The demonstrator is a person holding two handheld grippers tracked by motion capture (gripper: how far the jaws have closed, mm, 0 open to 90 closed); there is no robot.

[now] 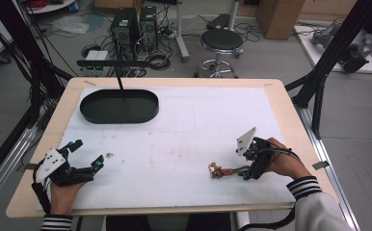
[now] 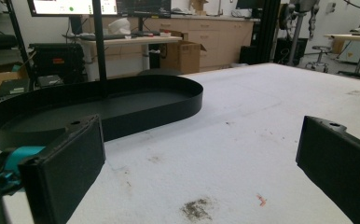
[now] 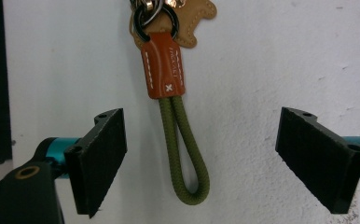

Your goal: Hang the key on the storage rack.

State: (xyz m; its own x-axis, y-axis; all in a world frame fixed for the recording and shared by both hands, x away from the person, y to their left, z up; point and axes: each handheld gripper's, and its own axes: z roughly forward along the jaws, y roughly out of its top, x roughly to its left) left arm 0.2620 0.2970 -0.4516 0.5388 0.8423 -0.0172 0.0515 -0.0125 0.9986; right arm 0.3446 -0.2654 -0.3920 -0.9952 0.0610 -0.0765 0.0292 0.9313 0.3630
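Both grippers stood released: the right gripper (image 3: 201, 154) straddled the keychain's olive cord loop (image 3: 185, 149) on the white mat (image 1: 189, 120) without touching it; the left gripper (image 1: 85, 156) gaped, holding nothing, near the black tray (image 2: 122, 105).

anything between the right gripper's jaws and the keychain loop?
Nothing. In the right gripper view the green cord loop of the keychain lies between the open right gripper jaws, with bare white mat on each side; the pads aren't touching it.

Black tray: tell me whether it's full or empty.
Empty. The black tray shows a bare dark floor inside its rim; the keychain lies outside it on the white mat.
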